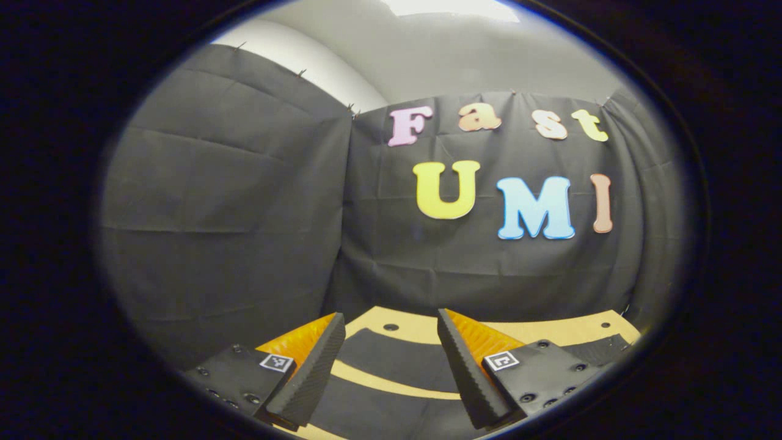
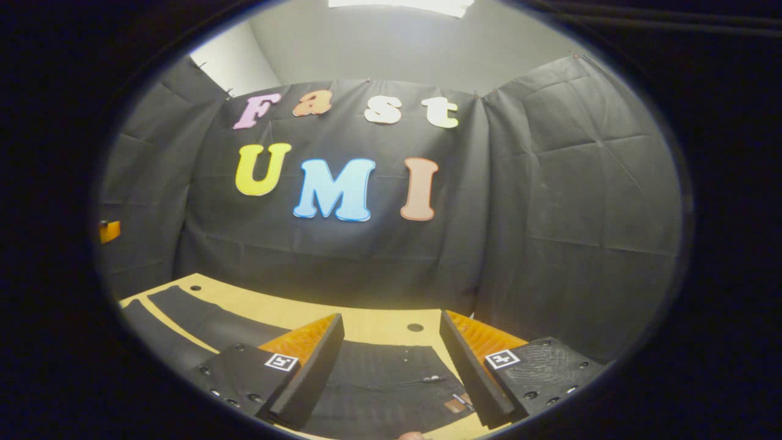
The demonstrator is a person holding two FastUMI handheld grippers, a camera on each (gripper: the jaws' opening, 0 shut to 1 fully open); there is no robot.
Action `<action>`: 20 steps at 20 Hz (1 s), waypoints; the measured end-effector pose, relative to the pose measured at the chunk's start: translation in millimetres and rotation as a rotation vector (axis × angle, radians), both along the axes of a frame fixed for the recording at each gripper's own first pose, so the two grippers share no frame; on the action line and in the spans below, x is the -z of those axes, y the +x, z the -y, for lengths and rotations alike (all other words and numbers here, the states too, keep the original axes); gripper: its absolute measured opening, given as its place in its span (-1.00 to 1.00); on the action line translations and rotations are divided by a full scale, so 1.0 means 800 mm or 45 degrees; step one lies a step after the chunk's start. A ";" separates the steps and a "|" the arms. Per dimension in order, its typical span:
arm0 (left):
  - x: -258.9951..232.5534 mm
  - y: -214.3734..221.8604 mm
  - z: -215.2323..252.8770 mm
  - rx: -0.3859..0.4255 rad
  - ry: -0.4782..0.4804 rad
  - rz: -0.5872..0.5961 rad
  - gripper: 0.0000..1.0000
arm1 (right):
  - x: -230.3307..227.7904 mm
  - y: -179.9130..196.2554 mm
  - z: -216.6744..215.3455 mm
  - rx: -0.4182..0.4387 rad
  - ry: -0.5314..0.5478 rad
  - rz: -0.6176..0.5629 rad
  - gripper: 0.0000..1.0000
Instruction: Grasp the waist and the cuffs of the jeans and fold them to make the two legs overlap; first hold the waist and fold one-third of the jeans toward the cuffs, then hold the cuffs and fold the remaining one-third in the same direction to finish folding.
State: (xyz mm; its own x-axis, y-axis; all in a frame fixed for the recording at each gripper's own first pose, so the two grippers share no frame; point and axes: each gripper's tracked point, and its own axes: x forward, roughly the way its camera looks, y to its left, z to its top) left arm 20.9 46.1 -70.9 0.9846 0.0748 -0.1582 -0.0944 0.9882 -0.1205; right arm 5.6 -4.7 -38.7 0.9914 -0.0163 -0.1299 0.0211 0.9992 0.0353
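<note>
- The left gripper (image 1: 391, 366) is held above the table (image 1: 421, 330) with its two fingers spread wide and nothing between them; through the gap, dark cloth and a strip of bare tabletop show.
- The right gripper (image 2: 391, 366) is likewise held above the table, fingers set wide apart and not touching anything.
- The jeans (image 2: 391, 382) are black and lie spread flat on the light wooden table. In the right gripper view the waist end sits directly below and between the fingers (a small brown patch and a few metal rivets mark it, near the right finger).
- In that same view the two legs (image 2: 189, 321) run away to the left as two separate dark bands with a narrow strip of table between them, so they are not overlapped.
- In the left gripper view the leg ends (image 1: 391, 357) lie under and between the fingers, again as two dark bands parted by a curved line of bare wood; a further piece of dark cloth reaches to the right beyond the right finger.
- The table carries small round holes (image 1: 391, 327) near its far edge, and black cloth walls stand close behind it.
- At the far left edge of the right gripper view a small orange object (image 2: 110, 231) sits against the side wall (too small to tell what it is).
</note>
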 end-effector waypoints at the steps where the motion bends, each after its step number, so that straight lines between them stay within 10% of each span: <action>1: 0.018 0.002 -0.008 -0.018 -0.026 -0.050 0.94 | 0.008 0.000 0.004 0.013 -0.003 -0.023 0.89; 6: 0.118 -0.002 -0.055 -0.141 -0.238 -0.320 0.95 | 0.079 -0.001 0.030 0.123 -0.071 -0.267 0.89; 20: 0.337 -0.063 -0.222 -0.532 -0.871 -0.881 0.97 | 0.251 -0.042 0.005 0.169 0.398 -0.973 0.93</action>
